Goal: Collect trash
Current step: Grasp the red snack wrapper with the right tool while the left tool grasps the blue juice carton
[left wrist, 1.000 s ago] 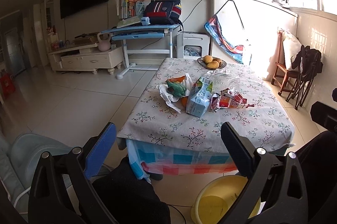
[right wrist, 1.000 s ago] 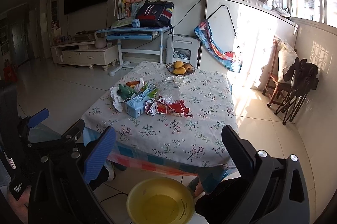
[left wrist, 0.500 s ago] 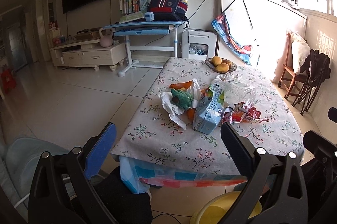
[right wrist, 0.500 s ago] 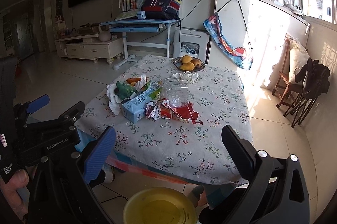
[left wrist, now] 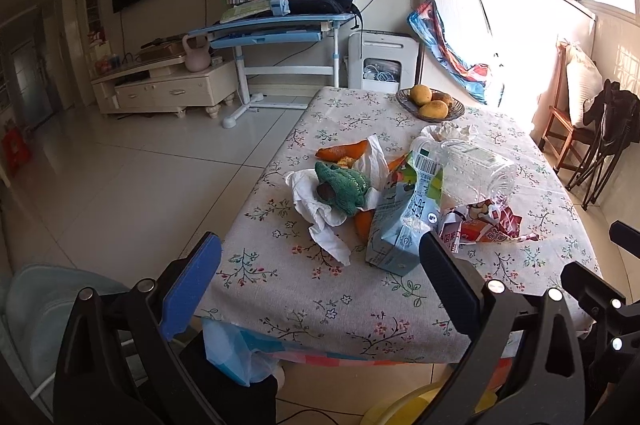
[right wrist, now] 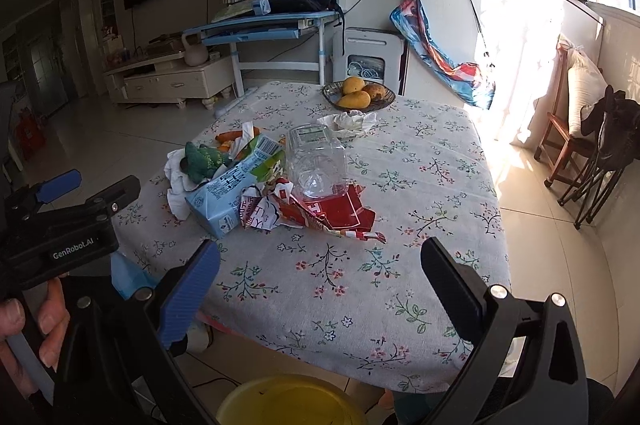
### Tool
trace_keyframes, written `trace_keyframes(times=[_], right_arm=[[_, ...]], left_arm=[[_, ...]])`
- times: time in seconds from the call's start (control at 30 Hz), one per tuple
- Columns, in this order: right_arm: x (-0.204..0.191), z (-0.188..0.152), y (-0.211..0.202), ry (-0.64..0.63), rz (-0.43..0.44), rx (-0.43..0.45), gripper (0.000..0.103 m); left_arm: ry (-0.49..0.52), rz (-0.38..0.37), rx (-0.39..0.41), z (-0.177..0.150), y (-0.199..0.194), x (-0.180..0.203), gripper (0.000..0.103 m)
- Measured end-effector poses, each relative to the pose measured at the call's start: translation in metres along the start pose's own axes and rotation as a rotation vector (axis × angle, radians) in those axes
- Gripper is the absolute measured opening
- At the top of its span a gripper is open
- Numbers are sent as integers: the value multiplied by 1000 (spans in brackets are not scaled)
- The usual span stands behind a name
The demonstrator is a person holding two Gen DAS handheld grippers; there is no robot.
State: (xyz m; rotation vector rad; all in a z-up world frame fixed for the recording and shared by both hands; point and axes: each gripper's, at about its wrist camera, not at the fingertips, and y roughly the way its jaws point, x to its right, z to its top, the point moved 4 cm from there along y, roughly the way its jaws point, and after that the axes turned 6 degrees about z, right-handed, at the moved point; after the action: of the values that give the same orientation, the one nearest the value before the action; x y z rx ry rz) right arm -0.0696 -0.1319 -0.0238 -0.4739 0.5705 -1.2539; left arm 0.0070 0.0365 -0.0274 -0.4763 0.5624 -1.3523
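Observation:
A heap of trash lies on the flowered table (left wrist: pixel 304 289): a blue milk carton (left wrist: pixel 400 225) on its side, a crushed clear plastic bottle (left wrist: pixel 468 165), a torn red wrapper (left wrist: pixel 480 225), crumpled white tissue (left wrist: pixel 316 201) and orange peel (left wrist: pixel 342 149). A green knitted thing (left wrist: pixel 344 185) lies on the tissue. The carton (right wrist: pixel 232 193), bottle (right wrist: pixel 316 165) and wrapper (right wrist: pixel 332 213) also show in the right wrist view. My left gripper (left wrist: pixel 320 285) is open and empty over the table's near edge. My right gripper (right wrist: pixel 320 289) is open and empty, short of the wrapper.
A yellow bin (right wrist: pixel 288 401) stands on the floor below the table's near edge. A bowl of mangoes (left wrist: pixel 430 101) sits at the table's far end, with more tissue (right wrist: pixel 348 121) near it. A blue plastic bag (left wrist: pixel 232 353) hangs at the near left corner. Chairs (right wrist: pixel 568 133) stand on the right.
Both grippers have moved forward toward the table. The trash heap now looks larger and nearer. Both stay open and empty.

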Motion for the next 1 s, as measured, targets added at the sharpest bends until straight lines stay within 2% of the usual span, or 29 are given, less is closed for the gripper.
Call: trace_keyframes(times=[0.23,0.33,0.5,0.6,0.63,0.77,0.83,0.9,1.0], right_arm=[[11,21,22,-6,39,-27,97],[13,28,35,25,83,-48,97],[25,44,49,46,98,-72,97],[28,52,57,53,101,-80,97],[28,52,61,56,101,-88,97],[33,39,82,63,64,-157,97],[37,34,88,82,72,-178,97],[36,33,88,77,84,-174,97],[35,34,89,65,92,-175,97]], left_arm=[[109,-15,-27,6,23,27,96],[174,-3,-48,11,36,38,96],[267,-20,-84,13,58,59,96],[314,6,-98,10,72,71,96],[316,29,-105,9,77,72,96],[246,35,-134,11,86,64,96],[238,39,-134,13,87,61,96],[254,4,-143,12,87,62,96],[326,-7,-138,9,89,76,96]])
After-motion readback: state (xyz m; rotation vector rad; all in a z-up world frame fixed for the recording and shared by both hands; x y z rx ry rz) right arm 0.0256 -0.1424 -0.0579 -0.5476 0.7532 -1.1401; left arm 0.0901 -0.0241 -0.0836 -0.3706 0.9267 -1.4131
